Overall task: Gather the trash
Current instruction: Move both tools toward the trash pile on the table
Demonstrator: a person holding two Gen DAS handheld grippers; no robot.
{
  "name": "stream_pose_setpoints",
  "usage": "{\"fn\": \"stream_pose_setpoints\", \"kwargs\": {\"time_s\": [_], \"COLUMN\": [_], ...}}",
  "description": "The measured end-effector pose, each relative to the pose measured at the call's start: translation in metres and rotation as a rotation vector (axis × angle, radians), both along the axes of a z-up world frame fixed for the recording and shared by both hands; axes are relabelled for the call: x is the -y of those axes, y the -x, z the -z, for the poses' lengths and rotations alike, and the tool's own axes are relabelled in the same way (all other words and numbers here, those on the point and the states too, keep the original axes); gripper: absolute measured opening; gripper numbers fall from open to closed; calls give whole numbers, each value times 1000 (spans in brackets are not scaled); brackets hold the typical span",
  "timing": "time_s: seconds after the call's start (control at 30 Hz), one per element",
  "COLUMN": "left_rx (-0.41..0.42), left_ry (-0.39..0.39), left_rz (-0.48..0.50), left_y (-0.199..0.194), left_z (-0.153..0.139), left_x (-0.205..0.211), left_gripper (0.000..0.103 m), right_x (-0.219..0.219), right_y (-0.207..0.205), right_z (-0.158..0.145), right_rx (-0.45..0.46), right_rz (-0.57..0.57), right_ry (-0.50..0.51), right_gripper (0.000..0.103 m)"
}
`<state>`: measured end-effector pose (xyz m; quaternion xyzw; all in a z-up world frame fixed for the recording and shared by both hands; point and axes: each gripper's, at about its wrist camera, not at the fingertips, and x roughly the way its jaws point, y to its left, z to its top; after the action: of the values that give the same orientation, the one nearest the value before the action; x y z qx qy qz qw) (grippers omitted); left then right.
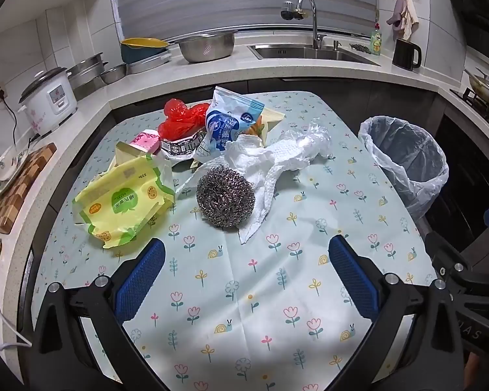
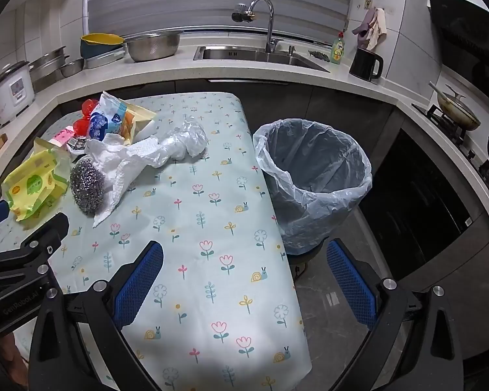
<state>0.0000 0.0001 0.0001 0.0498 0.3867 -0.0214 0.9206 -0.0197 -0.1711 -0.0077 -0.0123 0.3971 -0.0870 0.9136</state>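
The trash lies heaped at the far left of the floral-cloth surface (image 1: 244, 293): a round steel-wool scouring ball (image 1: 225, 196) resting against crumpled white paper towel (image 1: 270, 169), a yellow-green plastic wrapper (image 1: 120, 202), a blue-and-white snack bag (image 1: 226, 123) and a red plastic bag (image 1: 179, 119) behind. The lined grey waste bin (image 2: 313, 179) stands just off the surface's right edge. The left gripper (image 1: 246, 280) and right gripper (image 2: 244, 280) both hang spread and empty. The light, overlapping wrappers could likely slip or drag neighbours off the edge when pinched.
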Motion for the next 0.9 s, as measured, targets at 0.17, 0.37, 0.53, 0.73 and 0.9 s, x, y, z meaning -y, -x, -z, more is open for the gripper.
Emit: {"fn": "stream_pose_setpoints", "kwargs": {"time_s": [0.17,0.37,0.53,0.73,0.9], "left_rx": [-5,-6,-5,-5,-7], "left_ry": [-9,-9,-10,-9,-1], "left_rz": [0,-1,-1,-6,-13], "left_y": [0,0,0,-1,0], "left_z": [0,0,0,0,1], "left_x": [0,0,0,0,-5], "left_gripper": [96,96,96,96,96], "right_x": [0,-1,0,0,0], "right_y": [0,0,0,0,0], "right_z": [0,1,2,2,1], "right_rx": [0,-1,-2,-1,-1], "right_rz": [0,0,0,0,0], "right_ry": [0,0,-2,-3,0], "right_gripper": [96,96,96,96,96]}}
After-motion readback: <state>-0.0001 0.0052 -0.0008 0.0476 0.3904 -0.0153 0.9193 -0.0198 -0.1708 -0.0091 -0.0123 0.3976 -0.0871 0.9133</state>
